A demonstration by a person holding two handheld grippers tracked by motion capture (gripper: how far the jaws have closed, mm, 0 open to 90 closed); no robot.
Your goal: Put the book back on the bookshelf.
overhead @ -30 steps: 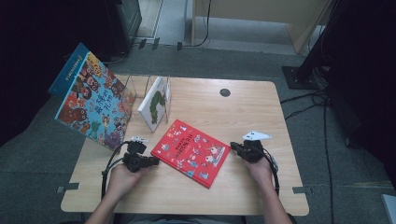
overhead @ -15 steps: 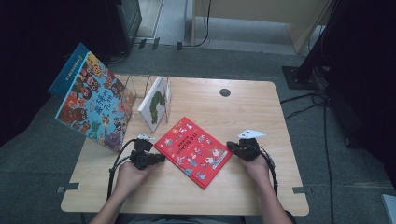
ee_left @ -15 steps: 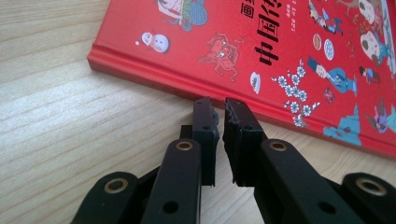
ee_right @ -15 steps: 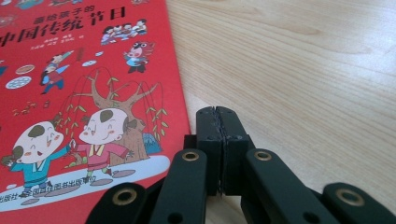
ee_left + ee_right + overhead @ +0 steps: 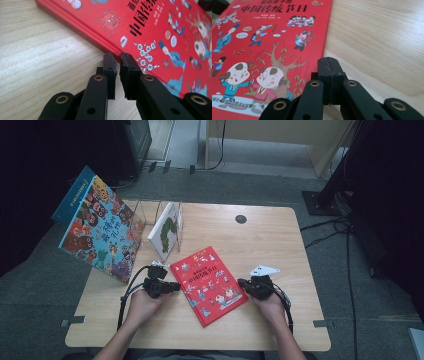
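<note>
red picture book [image 5: 208, 285] lies flat on the table [image 5: 280, 240] between my two tongs. my left gripper [image 5: 177, 286], jaws narrowed to a slit with nothing in it, sits at the book's left edge. my right gripper [image 5: 241, 282], jaws pressed together, meets its right edge. beyond stand a white book [image 5: 165, 230] and a big colourful book [image 5: 97, 232]

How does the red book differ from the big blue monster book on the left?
The red book lies flat on the table; the blue monster book stands tilted at the table's left edge. The red one looks smaller. The red one lies between both claws; the blue one stands apart. Both have illustrated covers.
</note>
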